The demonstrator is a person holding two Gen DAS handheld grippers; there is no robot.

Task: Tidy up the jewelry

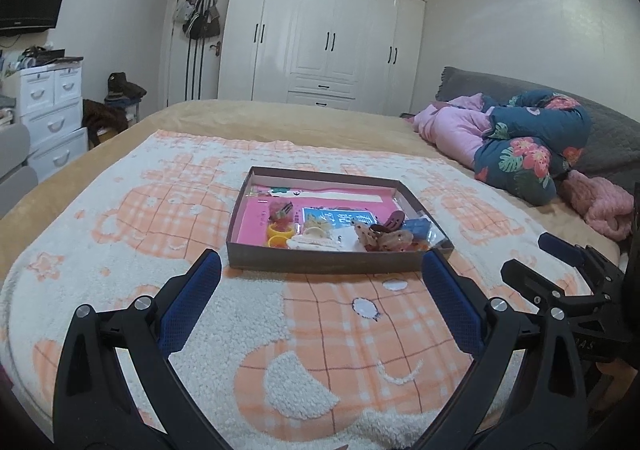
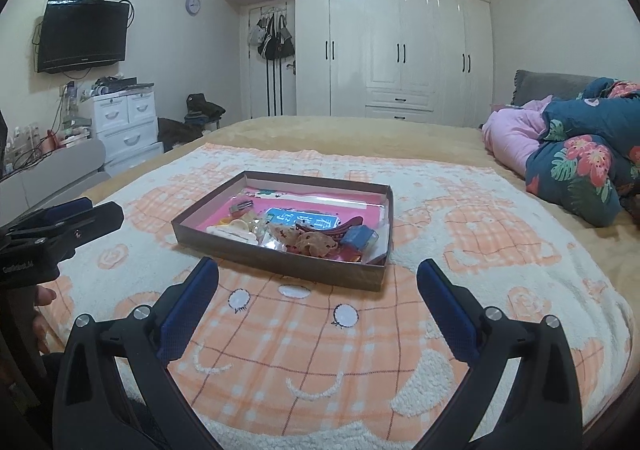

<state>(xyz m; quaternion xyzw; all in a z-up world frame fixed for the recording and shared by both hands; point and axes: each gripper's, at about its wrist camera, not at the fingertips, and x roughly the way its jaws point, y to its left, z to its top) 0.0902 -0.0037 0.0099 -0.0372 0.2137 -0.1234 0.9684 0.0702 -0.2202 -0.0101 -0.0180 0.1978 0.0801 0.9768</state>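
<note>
Blanket [image 1: 320, 330], box [image 1: 320, 262] w/ hair clips [image 1: 384, 236]

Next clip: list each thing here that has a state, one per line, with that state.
Left gripper: open, empty, short of the box.
Right gripper: open, empty, short of the box.
Box: no lid on it, flat on the blanket, trinkets piled at its near end.
Yellow ring: inside the box, near left corner.
Wardrobe doors: shut.
Television: screen dark.
</note>
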